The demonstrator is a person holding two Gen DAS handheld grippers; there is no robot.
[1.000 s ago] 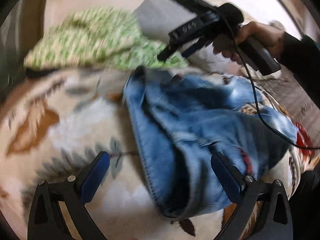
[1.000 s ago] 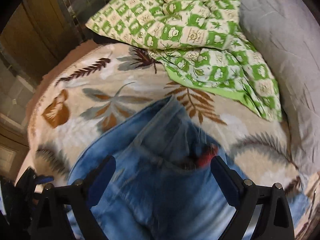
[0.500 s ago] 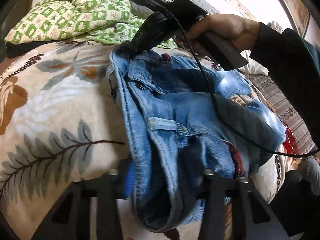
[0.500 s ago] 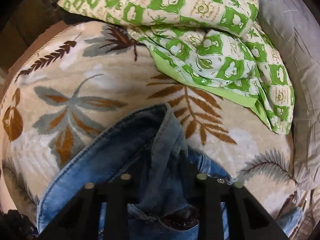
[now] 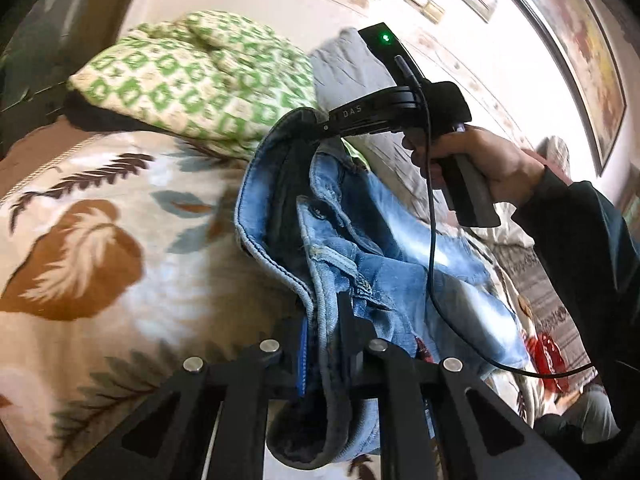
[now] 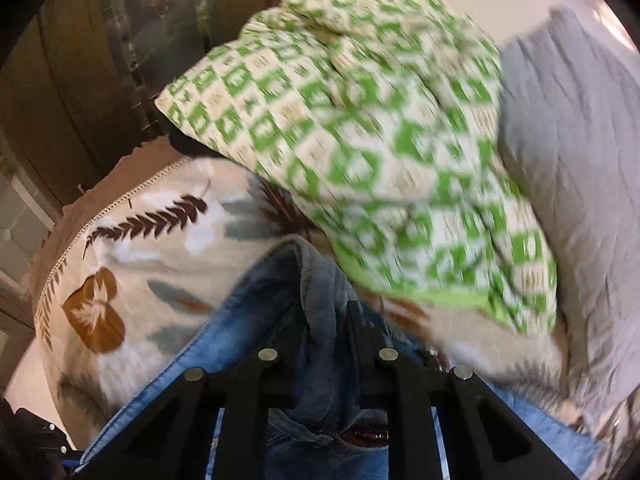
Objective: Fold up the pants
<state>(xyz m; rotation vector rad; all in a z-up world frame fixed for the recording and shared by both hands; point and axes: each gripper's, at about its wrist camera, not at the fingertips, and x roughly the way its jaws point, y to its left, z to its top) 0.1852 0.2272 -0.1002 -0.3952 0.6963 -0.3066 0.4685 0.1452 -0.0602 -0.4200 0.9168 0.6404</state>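
Observation:
Light blue denim pants point(image 5: 384, 248) lie crumpled on a leaf-print blanket point(image 5: 100, 260), with the waistband raised. My left gripper point(image 5: 322, 314) has its jaws closing, and the near end of the waistband is pinched between the pads. In the same view my right gripper point(image 5: 316, 128), held by a person's hand point(image 5: 492, 164), grips the far end of the waistband. In the right wrist view the right gripper point(image 6: 326, 320) also has its jaws closing, tight on a fold of the pants point(image 6: 256, 320). The legs trail to the right, bunched up.
A green-and-white checked quilt point(image 6: 360, 140) is heaped behind the pants, next to a grey pillow point(image 6: 580, 160). Dark wooden doors point(image 6: 80, 80) stand past the bed's left edge. The right gripper's black cable point(image 5: 430, 240) hangs across the pants. A red item point(image 5: 544, 352) lies at the right.
Both grippers went from wide open to clamped on the waistband. They then lifted it off the blanket, and both views have tipped up toward the quilt and wall.

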